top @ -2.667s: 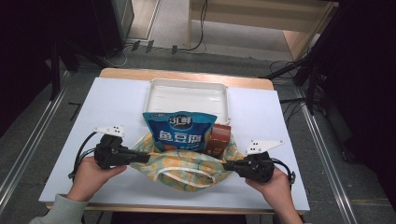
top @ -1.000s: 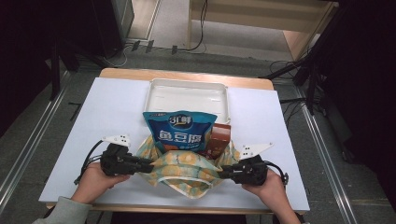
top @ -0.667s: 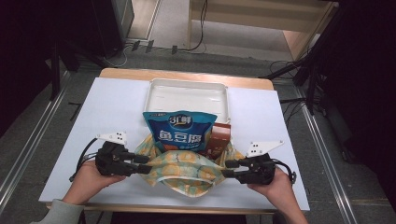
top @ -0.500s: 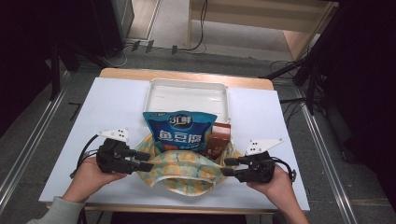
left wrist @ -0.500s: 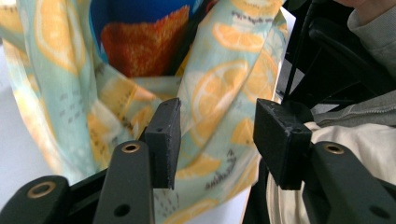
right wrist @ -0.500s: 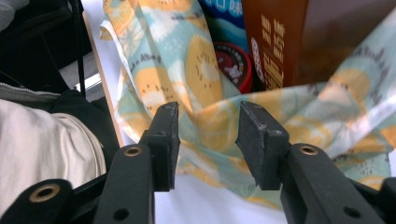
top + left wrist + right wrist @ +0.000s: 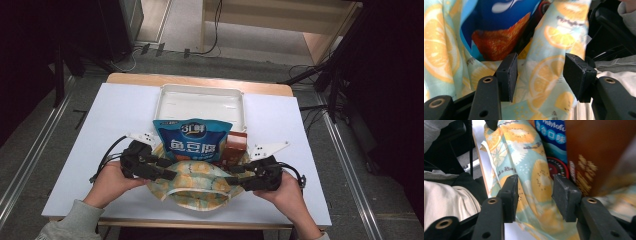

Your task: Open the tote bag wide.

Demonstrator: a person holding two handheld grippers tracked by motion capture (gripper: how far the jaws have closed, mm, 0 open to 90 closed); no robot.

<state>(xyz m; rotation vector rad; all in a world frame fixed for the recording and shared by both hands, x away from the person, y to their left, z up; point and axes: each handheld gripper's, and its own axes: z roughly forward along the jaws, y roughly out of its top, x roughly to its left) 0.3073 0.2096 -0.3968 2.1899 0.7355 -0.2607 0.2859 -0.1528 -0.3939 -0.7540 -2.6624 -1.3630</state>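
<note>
The fruit-print cloth bag [image 7: 192,184] sits at the near edge of the white worktop [image 7: 100,125], its mouth gaping, with a blue snack pouch [image 7: 194,141] and a brown packet [image 7: 234,151] standing in it, just in front of the white tray [image 7: 201,102]. My left hand-held gripper [image 7: 167,175] is at the bag's left rim; its jaws have just been opening and stand spread, cloth loose between them [image 7: 541,82]. My right hand-held gripper [image 7: 231,181] is at the right rim, jaws parted after widening. Fabric [image 7: 536,187] lies between its pads, though I think they no longer pinch it; that view is blurred.
</note>
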